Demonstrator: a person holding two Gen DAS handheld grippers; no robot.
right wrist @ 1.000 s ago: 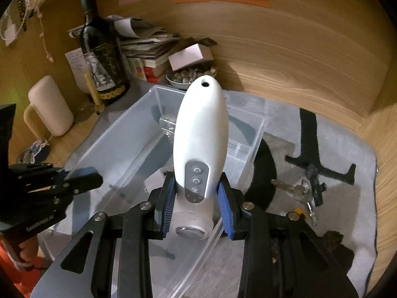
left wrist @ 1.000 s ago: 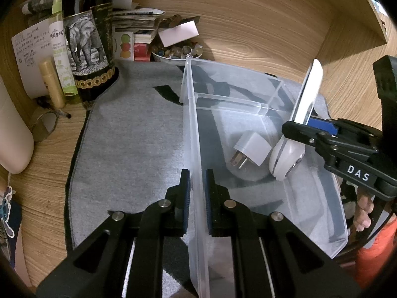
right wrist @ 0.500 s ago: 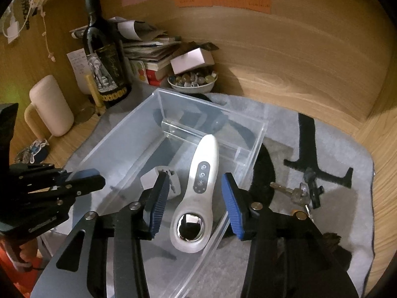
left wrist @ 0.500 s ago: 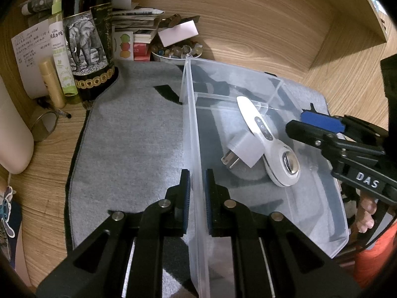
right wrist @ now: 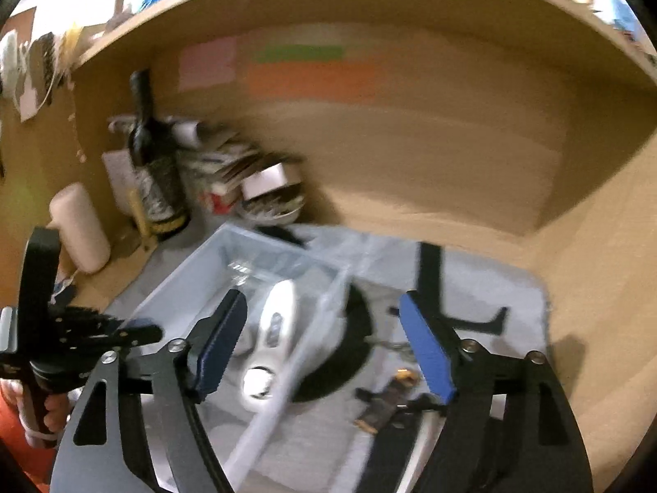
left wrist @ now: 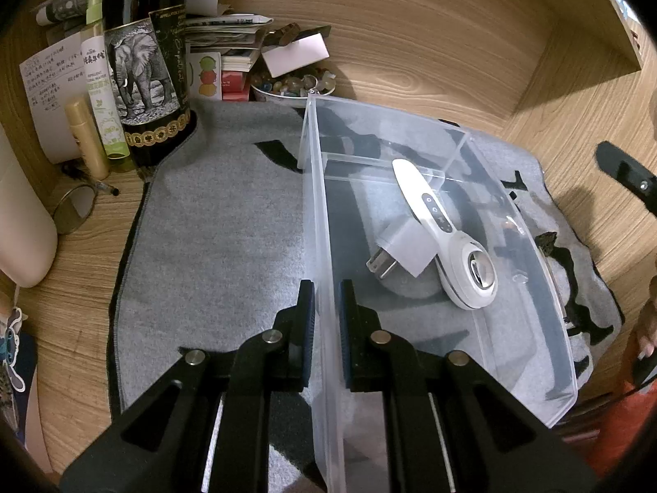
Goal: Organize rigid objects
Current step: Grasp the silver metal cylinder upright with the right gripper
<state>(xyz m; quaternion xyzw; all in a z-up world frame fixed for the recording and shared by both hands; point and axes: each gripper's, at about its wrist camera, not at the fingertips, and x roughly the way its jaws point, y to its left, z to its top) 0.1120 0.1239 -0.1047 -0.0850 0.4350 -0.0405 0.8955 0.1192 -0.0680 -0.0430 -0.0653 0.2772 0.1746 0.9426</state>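
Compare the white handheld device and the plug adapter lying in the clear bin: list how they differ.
The device is long and slim, widening to a round head; the adapter is short and boxy. The device carries a row of buttons and a round window in its head; the adapter is plain, with metal prongs at one end. The device lies partly over the adapter, which sits beneath it. Both are white, rest in the larger compartment of the bin, and are held by no hand-held gripper.

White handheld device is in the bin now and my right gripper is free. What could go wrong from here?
1. The white device lies across the plug adapter; it may shift if the clear bin moves.
2. The left gripper is clamped on the bin wall; pulling could drag it.
3. The right gripper, jaws just opened, hangs over the bin's rim.
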